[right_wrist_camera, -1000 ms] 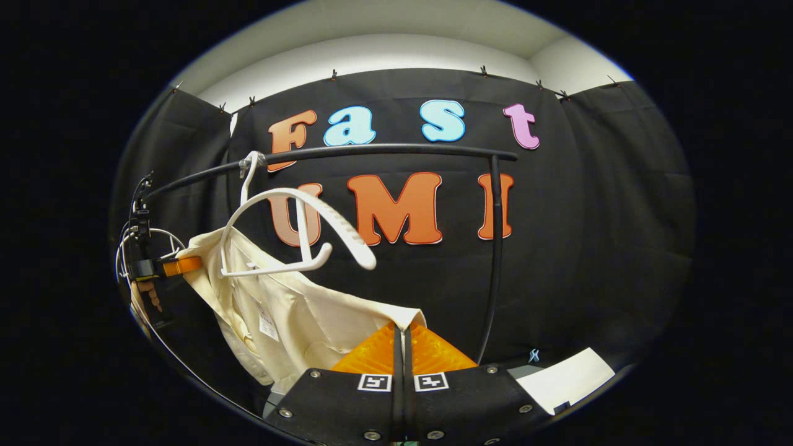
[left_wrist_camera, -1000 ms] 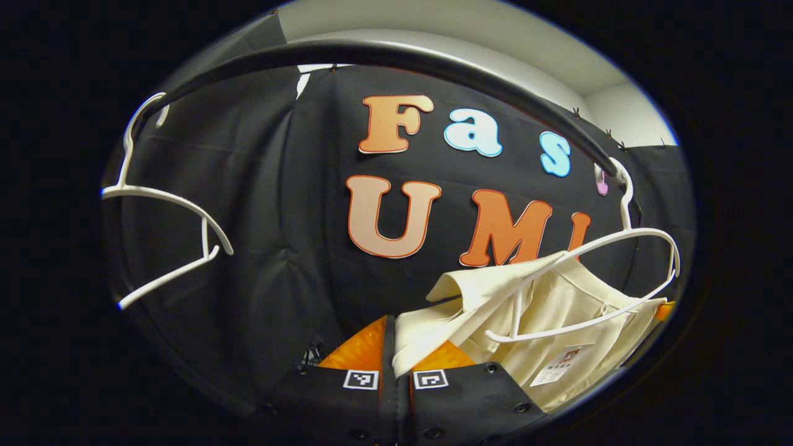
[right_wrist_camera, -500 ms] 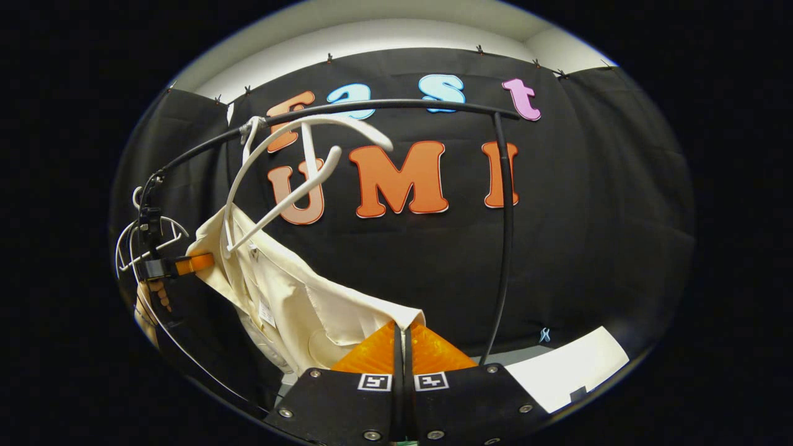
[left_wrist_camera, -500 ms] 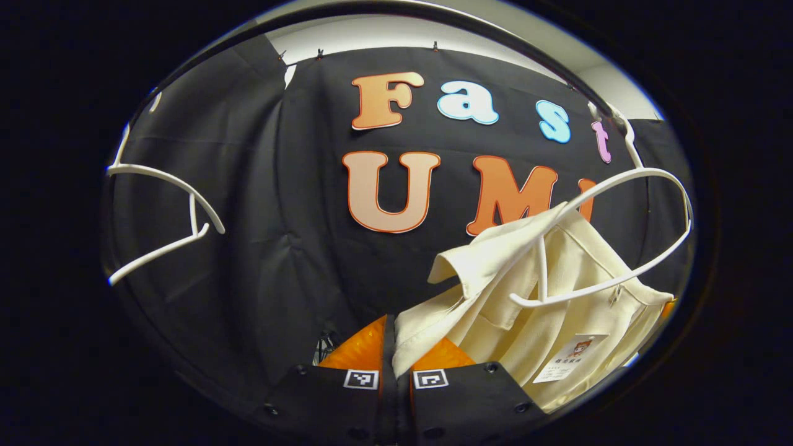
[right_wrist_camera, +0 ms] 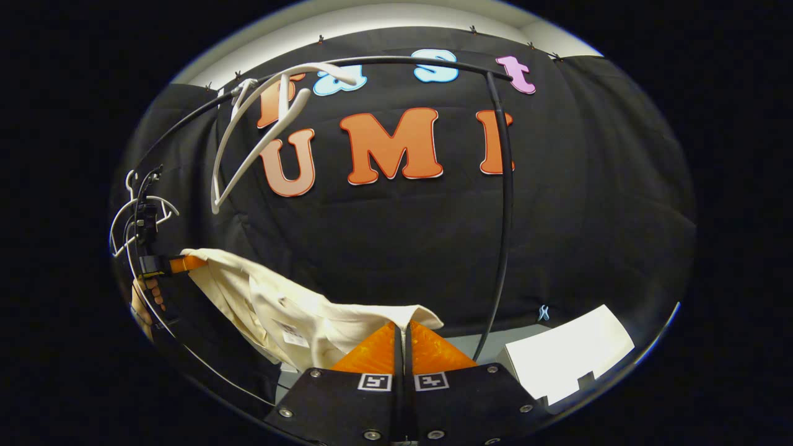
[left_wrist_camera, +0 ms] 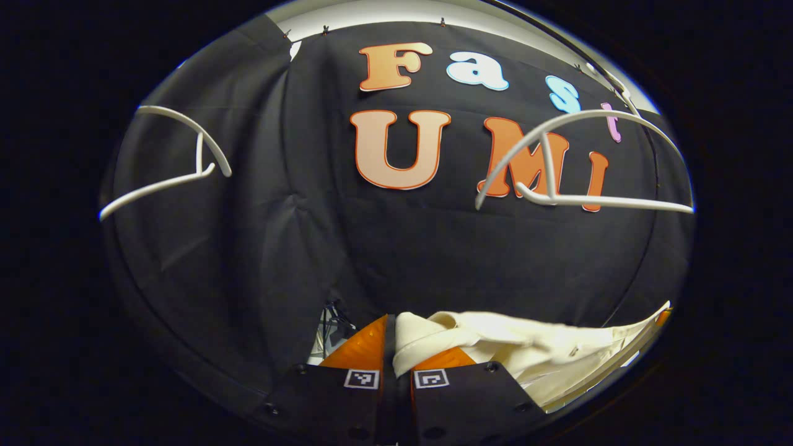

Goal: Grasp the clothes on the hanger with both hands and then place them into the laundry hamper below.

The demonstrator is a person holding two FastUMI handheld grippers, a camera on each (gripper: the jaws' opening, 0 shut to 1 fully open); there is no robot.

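Below bare white hangers (left_wrist_camera: 582, 167), both tools (left_wrist_camera: 396, 353) (right_wrist_camera: 404, 347) pinch the cream shirt (right_wrist_camera: 297, 310) tight

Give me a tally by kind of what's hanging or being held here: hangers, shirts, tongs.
Hangers: 2, one bare on the left, one bare on the right.
Shirts: 1, the cream shirt.
Tongs: 2, left tongs and right tongs, each pinching the shirt.
Total: 5.

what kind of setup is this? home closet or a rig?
Looks like a staged recording booth, not a home: black cloth wall pinned up all round, a bare black garment rail with white hangers, and one cream shirt.
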